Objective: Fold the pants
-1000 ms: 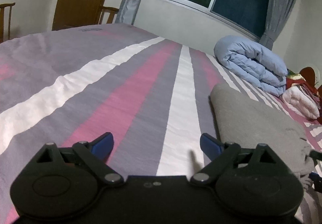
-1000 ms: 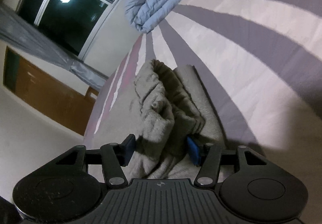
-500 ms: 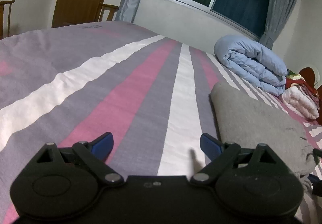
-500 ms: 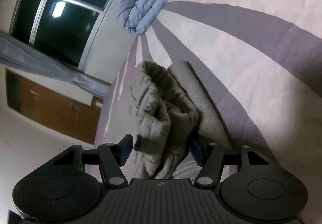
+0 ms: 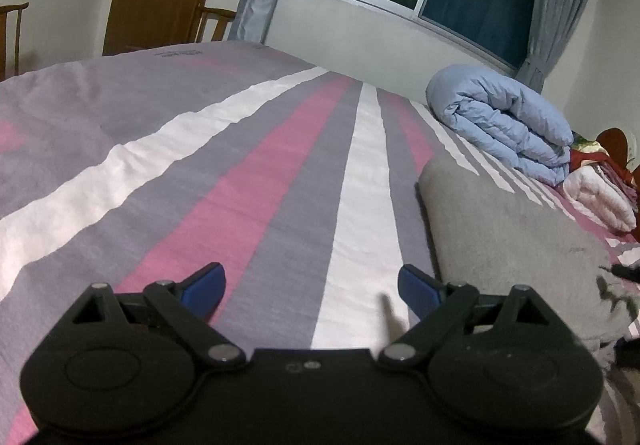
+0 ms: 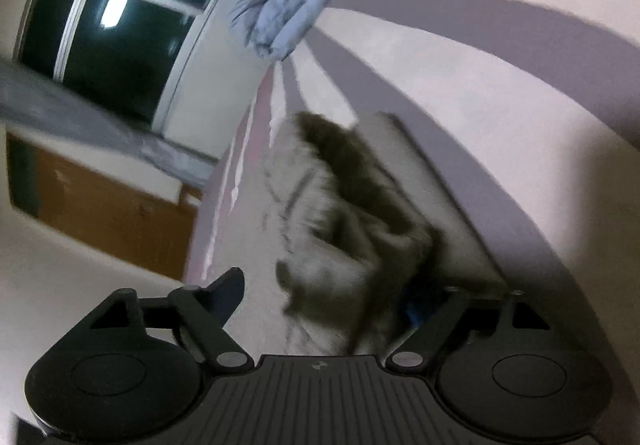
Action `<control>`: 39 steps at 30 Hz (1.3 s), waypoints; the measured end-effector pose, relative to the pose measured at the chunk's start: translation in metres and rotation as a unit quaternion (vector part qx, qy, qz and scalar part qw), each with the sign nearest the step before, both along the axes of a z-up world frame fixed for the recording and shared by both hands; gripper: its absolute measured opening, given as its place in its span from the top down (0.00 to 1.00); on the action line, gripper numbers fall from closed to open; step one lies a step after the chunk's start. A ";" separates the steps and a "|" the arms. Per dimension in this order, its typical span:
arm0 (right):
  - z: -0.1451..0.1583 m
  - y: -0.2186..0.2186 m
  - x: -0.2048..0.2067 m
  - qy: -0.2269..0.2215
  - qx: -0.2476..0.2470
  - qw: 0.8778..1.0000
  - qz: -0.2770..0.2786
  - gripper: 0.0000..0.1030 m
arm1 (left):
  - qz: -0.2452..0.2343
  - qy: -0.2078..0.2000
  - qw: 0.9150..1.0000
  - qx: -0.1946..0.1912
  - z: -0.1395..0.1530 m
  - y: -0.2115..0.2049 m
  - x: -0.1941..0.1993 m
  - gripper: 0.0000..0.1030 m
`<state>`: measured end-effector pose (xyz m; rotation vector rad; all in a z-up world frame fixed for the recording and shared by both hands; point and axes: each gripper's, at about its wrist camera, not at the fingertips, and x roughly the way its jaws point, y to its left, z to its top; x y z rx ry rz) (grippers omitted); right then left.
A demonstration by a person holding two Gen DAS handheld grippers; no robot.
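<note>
- Our right gripper (image 6: 320, 297) is opening its fingers; the bunched end of the grey fleece pants (image 6: 352, 237), pinched a second ago, now lies loose between them, so we judge this fold as laid down.
- Our left gripper (image 5: 310, 283) hovers with fingers wide apart and empty, unmoved.
- The pants lie folded on the striped pink, grey and white bedspread (image 5: 240, 185), their long axis along the stripes, towards the rolled pale-blue quilt (image 5: 504, 125).

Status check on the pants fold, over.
Left claw open over bare striped bedspread. Right claw opening, bunched grey pants between its fingers. Blue duvet beyond, nothing blocking.
</note>
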<state>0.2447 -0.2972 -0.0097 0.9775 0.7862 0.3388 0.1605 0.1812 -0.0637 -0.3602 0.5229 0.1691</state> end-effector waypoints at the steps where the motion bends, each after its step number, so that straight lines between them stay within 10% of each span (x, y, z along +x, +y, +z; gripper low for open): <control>1: 0.011 0.007 0.003 -0.020 -0.023 0.999 0.017 0.66 | 0.001 0.002 1.000 -0.001 0.000 0.000 0.001 0.16; 8: 0.087 0.011 -0.016 -0.160 0.036 0.986 0.018 0.67 | 0.001 0.007 1.000 0.006 -0.002 -0.002 0.003 0.15; 14: -0.007 -0.011 -0.010 0.008 -0.028 0.999 -0.035 0.67 | -0.001 0.006 1.000 0.000 -0.001 0.001 0.002 0.15; 24: -0.014 -0.008 -0.011 0.003 -0.048 0.999 -0.016 0.65 | -0.004 0.005 1.000 0.023 0.000 -0.006 0.004 0.15; 30: 0.013 -0.027 -0.033 -0.057 -0.081 0.995 -0.006 0.23 | -0.008 0.011 1.000 0.018 -0.001 -0.004 0.004 0.14; 39: 0.014 -0.052 -0.053 -0.059 -0.095 0.994 0.006 0.16 | -0.010 0.020 1.000 0.022 0.002 -0.009 0.004 0.13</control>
